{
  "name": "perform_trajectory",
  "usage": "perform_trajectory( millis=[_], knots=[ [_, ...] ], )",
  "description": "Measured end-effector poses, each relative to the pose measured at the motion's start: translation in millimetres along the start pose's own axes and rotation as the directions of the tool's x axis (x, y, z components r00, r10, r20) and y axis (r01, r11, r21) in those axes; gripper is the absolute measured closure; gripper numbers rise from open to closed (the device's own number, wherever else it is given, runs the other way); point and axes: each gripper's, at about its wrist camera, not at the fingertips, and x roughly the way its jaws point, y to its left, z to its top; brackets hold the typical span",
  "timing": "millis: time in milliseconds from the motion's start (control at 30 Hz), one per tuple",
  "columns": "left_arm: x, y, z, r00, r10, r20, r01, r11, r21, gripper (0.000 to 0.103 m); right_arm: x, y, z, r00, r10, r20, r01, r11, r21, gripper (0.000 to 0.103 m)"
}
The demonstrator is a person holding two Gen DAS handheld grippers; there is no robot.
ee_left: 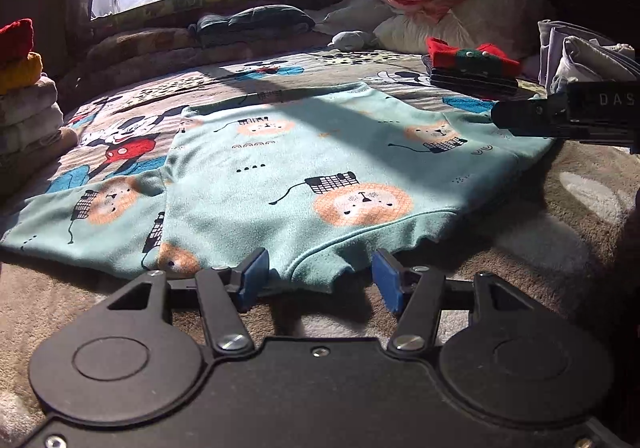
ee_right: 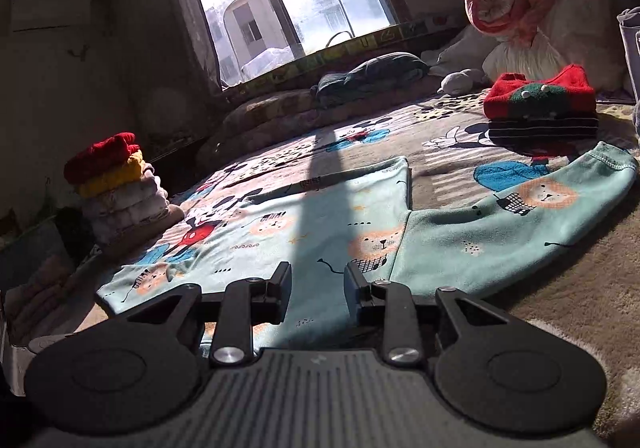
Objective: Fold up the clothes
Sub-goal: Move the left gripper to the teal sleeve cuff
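Sweatshirt point(ee_left: 320, 168), mint green fleece with lion-face print, is lying spread flat on the bed point(ee_left: 560, 216), both sleeves out to the sides, neckline nearest the left wrist camera.

Left tongs point(ee_left: 320, 280) are sitting spread, blue pads either side of the ribbed collar edge, nothing pinched that I can see. Right tongs point(ee_right: 316, 288) are also spread, hovering low over the near part of the body panel, not gripping; whether the tips are touching the cloth I cannot tell. The right sleeve point(ee_right: 540, 216) is angling away toward the far right, with its stitched cuff open.

Step, as a judgement: garment is laid out flat and both tongs are lining up on the near edge, so this is looking like the grab before a fold, though it would equally fit smoothing after laying out. Any fold here is calling for a pinch through the full thickness of the fleece, both layers together, and an even lift so the panel is not dragging on the blanket.

Materials: sweatshirt is soft, napped, limp, with a ribbed neckband. Bed cover point(ee_left: 132, 136) is plush, cartoon-mouse print, likely grabby against fleece. Folded stack point(ee_right: 120, 184) of red, yellow and grey knits is standing far left; a second stack point(ee_right: 540, 108), red-and-green knit on top of dark striped pieces, is sitting far right. Strong window light is throwing a shadow band across the sweatshirt.
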Motion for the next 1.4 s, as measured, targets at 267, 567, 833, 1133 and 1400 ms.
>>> perform_trajectory(
  millis=[267,567,833,1133,1400],
  knots=[
    [-11.2,8.3,3.7,1.000,0.021,-0.017,-0.023,0.993,-0.113,0.046,22.0,-7.3,-17.6,0.982,-0.073,-0.173,0.059,0.995,-0.085,0.074],
    [-2.8,-50.4,45.4,0.999,-0.034,-0.023,0.036,0.995,0.091,0.044,-56.8,-113.7,-10.3,0.999,-0.048,0.023,0.025,0.796,0.605,0.059],
    [31.9,-157.7,56.5,0.991,-0.121,-0.062,0.137,0.890,0.436,0.040,-80.0,-173.2,-20.0,0.986,-0.137,0.097,0.017,0.656,0.755,0.051],
    [69.1,-213.0,67.9,0.982,-0.140,-0.124,0.185,0.818,0.544,0.040,-85.8,-205.0,-14.5,0.971,-0.159,0.181,-0.038,0.639,0.769,0.047],
    [87.5,-240.6,72.4,0.978,-0.148,-0.149,0.209,0.755,0.622,0.040,-85.3,-229.5,-16.3,0.951,-0.215,0.224,-0.071,0.553,0.830,0.029]
  ],
)
